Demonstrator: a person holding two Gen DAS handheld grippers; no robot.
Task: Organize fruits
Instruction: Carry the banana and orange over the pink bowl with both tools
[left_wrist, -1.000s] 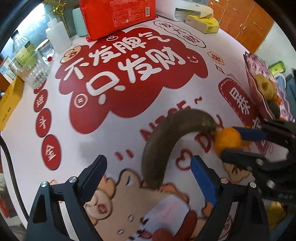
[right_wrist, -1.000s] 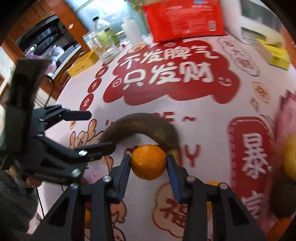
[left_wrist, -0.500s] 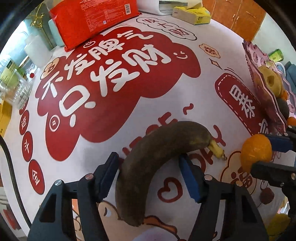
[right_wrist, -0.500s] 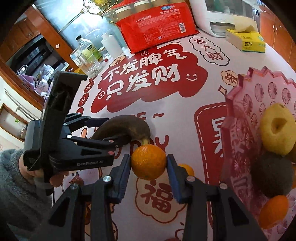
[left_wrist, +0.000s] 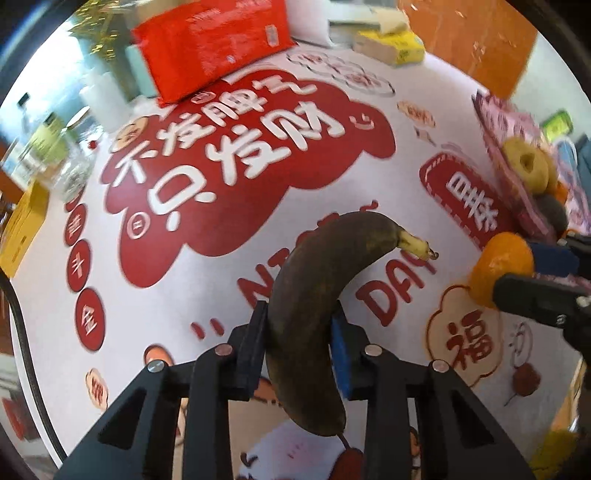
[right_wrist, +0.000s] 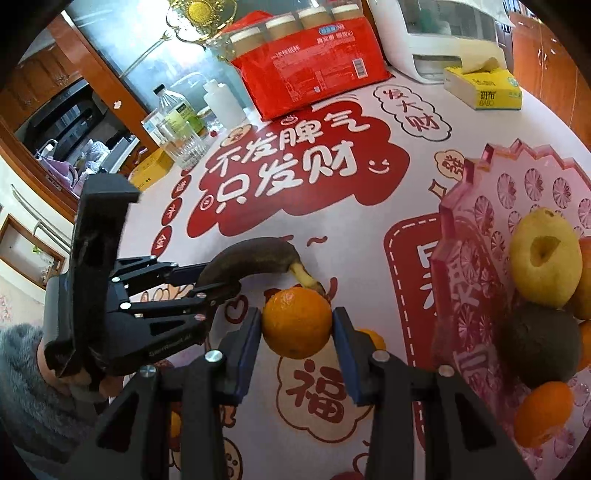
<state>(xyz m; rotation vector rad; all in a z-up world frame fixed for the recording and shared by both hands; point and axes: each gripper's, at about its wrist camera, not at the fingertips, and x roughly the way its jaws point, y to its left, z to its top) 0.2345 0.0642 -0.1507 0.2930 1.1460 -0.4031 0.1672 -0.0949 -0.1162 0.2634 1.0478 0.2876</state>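
Note:
A brown overripe banana (left_wrist: 317, 295) (right_wrist: 255, 258) lies curved on the printed tablecloth. My left gripper (left_wrist: 299, 317) (right_wrist: 218, 280) is shut on its middle, both pads pressed against its sides. To its right, above the cloth, my right gripper (right_wrist: 297, 321) (left_wrist: 515, 271) is shut on an orange (right_wrist: 297, 325) (left_wrist: 498, 266). A pink scalloped tray (right_wrist: 480, 221) (left_wrist: 517, 147) stands at the right. In it are a yellow apple-like fruit (right_wrist: 543, 258), a dark round fruit (right_wrist: 539, 343) and another orange (right_wrist: 543, 413).
A small orange (right_wrist: 373, 338) lies on the cloth behind my right finger. At the far edge are a red packet (right_wrist: 314, 77), a yellow tissue box (right_wrist: 484, 90), a white appliance (right_wrist: 436, 37), bottles and a glass (right_wrist: 177, 125). A grey sleeve (right_wrist: 22, 387) holds the left gripper.
My left gripper's wide-open jaws moved over the banana and closed on it. My right gripper carried the orange away from the banana, toward the pink tray.

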